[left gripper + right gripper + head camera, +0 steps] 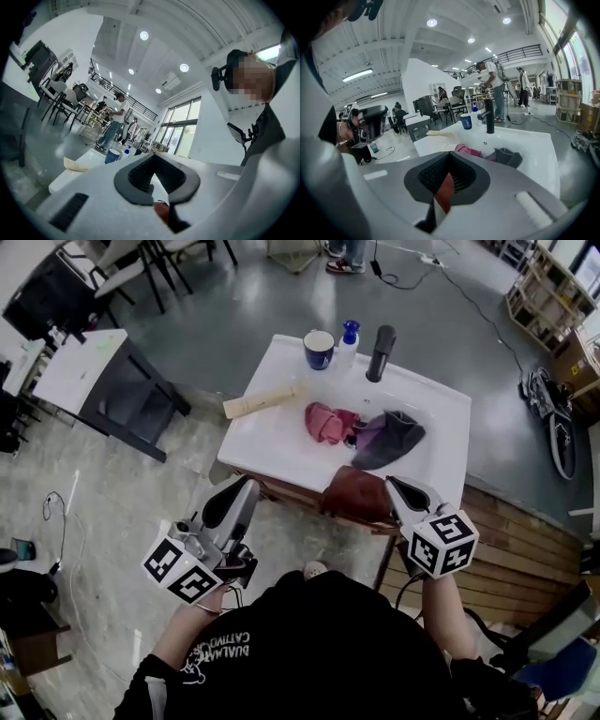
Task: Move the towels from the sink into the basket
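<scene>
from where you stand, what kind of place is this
Most likely an open lab or workshop hall, not a bathroom: the white sink stands free on a bare concrete floor, a desk and chairs stand nearby, and the high ceiling has a railed mezzanine.

Findings on legible markings: the only lettering on site is white print on the back of the person's black shirt (309, 652), seen upside down from the head view and too creased and small to read with confidence. The cubes (443, 542) carry black-and-white square patterns only, without characters. The blue mug (319, 348) shows no readable print.
</scene>
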Demonstrator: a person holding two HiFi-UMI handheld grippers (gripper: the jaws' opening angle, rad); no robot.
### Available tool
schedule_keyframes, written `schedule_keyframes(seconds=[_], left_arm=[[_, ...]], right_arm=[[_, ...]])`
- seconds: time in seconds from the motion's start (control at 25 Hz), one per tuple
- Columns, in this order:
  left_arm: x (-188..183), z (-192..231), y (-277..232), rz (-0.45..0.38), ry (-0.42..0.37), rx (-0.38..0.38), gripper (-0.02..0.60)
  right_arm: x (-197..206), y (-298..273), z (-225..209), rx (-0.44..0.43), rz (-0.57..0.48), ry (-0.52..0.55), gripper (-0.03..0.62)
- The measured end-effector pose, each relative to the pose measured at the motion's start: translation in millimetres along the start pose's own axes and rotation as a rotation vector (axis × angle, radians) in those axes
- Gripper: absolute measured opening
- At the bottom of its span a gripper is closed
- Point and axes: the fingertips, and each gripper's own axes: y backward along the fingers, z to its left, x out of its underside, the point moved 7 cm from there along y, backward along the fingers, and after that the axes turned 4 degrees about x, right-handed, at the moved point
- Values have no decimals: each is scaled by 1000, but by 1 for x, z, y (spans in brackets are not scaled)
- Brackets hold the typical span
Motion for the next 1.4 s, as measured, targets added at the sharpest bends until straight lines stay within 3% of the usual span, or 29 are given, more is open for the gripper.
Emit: schedule_keyframes(seconds=[0.24, 0.48, 0.52, 0.56, 0.6, 0.92, 1.04, 1.2, 1.4], left_arm=[[4, 9, 12, 9, 24, -44, 2], [15, 11, 7, 51, 34, -29, 2], [16, 11, 6, 52, 42, -29, 2], [18, 11, 6, 55, 46, -30, 2], [19, 11, 6, 60, 48, -29, 2], [23, 9, 11, 74, 45, -52, 2], [26, 9, 14, 88, 40, -59, 2], [29, 11, 20, 92, 54, -69, 2], [29, 11, 22, 92, 50, -74, 2]], right_arm=[[20, -25, -8, 10, 133, 40, 5], [31, -39, -5, 15, 175, 108, 6], [33, -42, -4, -3, 183, 103, 38], [35, -44, -2, -24, 195, 95, 135], [37, -46, -1, -40, 205, 87, 176], [59, -50, -8, 26, 338, 136, 163], [68, -57, -1, 39, 470, 252, 118], [66, -67, 15, 68, 569, 418, 49], [65, -75, 13, 33, 664, 350, 32]])
